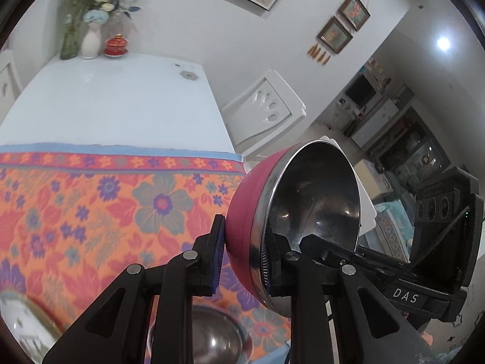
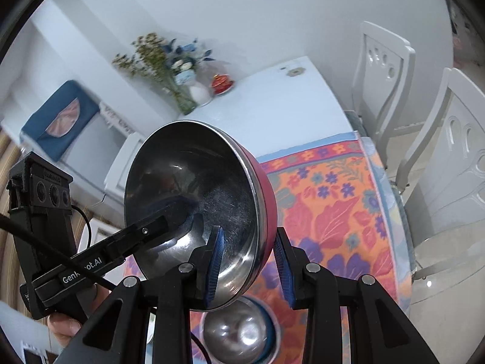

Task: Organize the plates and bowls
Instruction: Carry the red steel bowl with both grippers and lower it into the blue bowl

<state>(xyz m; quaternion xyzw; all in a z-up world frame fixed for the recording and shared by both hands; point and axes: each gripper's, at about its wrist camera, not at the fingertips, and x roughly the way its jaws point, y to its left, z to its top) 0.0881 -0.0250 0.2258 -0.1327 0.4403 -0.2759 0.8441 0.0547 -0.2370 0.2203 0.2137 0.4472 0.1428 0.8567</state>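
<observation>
Left wrist: bowl (image 1: pixel 242 209) rim clamped in tool (image 1: pixel 242 261).

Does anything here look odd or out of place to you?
Yes: the pink bowl is tipped on its side in the air above the floral cloth, with the left gripper and right gripper both clamped on its rim. Nothing looks spilled or damaged.

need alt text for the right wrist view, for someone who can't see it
A pink bowl with a shiny steel inside is held up on edge above a floral tablecloth, its rim clamped between the pads of the right tool. The left tool reaches in from the left and grips the rim too. A second steel bowl sits on the cloth below.
</observation>
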